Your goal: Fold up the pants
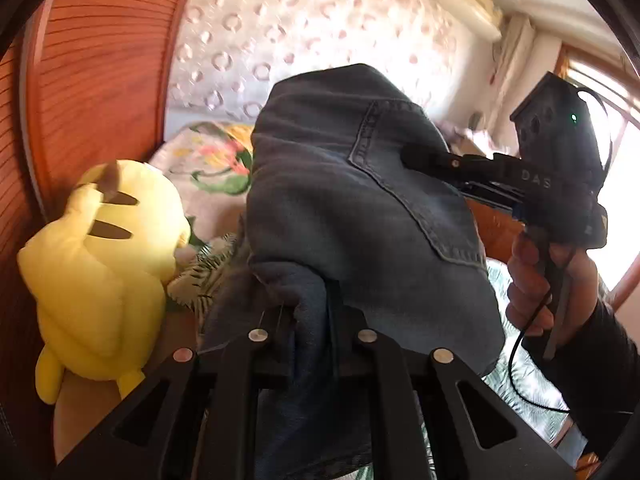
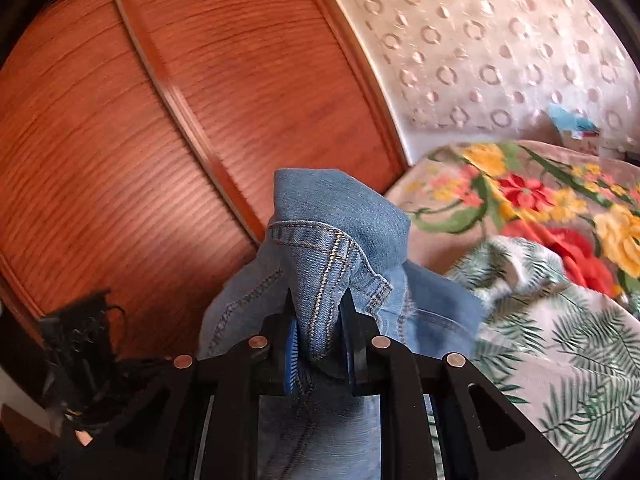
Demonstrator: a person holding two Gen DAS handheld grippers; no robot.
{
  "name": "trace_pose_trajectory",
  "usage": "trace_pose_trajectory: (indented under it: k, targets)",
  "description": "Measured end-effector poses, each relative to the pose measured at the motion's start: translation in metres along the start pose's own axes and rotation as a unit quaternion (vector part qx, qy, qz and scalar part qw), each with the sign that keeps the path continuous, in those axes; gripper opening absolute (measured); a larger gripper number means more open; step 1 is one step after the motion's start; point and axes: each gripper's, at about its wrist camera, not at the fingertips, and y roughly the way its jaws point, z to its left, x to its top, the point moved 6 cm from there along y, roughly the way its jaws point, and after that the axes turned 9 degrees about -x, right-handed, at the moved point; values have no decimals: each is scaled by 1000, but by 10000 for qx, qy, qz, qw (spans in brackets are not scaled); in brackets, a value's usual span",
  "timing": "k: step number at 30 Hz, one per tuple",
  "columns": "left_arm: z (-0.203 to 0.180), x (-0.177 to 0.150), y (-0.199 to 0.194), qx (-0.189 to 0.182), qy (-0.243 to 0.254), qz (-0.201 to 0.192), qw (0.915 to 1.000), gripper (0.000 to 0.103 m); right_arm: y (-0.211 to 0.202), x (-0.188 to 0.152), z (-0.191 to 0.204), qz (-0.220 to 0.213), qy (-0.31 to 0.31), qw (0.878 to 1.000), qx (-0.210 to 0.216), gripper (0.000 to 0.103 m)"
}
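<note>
Blue denim pants hang bunched in the air in front of me, a back pocket facing the left wrist view. My left gripper is shut on a thick fold of the denim, which hides its fingertips. The right gripper shows at the right of that view, held by a hand, its fingers clamped on the pants' far edge. In the right wrist view the right gripper is shut on a stitched seam of the pants, blue pads pressing the cloth.
A yellow plush toy sits at the left by a wooden wardrobe door. A floral blanket and a leaf-print sheet cover the bed. A padded headboard stands behind. The left gripper's body shows at lower left.
</note>
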Motion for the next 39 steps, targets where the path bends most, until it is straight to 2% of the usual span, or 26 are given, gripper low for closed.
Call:
trace_pose_trajectory:
  k: [8,10,12,14,16,19,22,23,25,27,31,33,35,39]
  targets:
    - [20,28,-102,326,-170,-780,9963,13,-26,34,115,-206,-680,9943,800,17]
    - [21,40,-128,441,-94,-943,9945,13,-26,44,134,-299,-723,9924,945,17]
    - [22,49,-138,555,-1,-990,9935,13,-26,46,136,-369,-662,9918,1026,17]
    - [22,58,-133,657,122,-905,9937,13,-22,42,119,-336,-467,9935,979,17]
    - [23,60,-110,627,178,-695,9954,13,-13,32,90,-252,-283,9965,750,17]
    - [29,45,-35,537,201,47,9983,13,11,6,29,84,2,9998,181,17]
    - [33,11,38,517,168,760,9956,13,34,-30,-39,596,235,9965,-543,17]
    - [35,5,50,506,136,847,9950,13,37,-40,-59,722,373,9945,-656,17]
    - [33,-2,61,548,139,835,9949,13,39,-52,-80,842,552,9931,-608,19]
    - [33,-2,63,609,199,797,9948,13,46,-51,-81,888,508,9929,-606,21]
    - [36,1,58,762,244,799,9936,15,50,-47,-83,1058,478,9910,-665,39]
    - [29,3,49,887,330,730,9928,17,37,-48,-85,1014,402,9911,-765,40]
    - [15,7,36,1085,483,612,9910,23,23,-55,-81,953,321,9911,-874,40]
    - [-15,12,18,1224,838,376,9882,35,-30,-69,-73,669,204,9920,-1052,40]
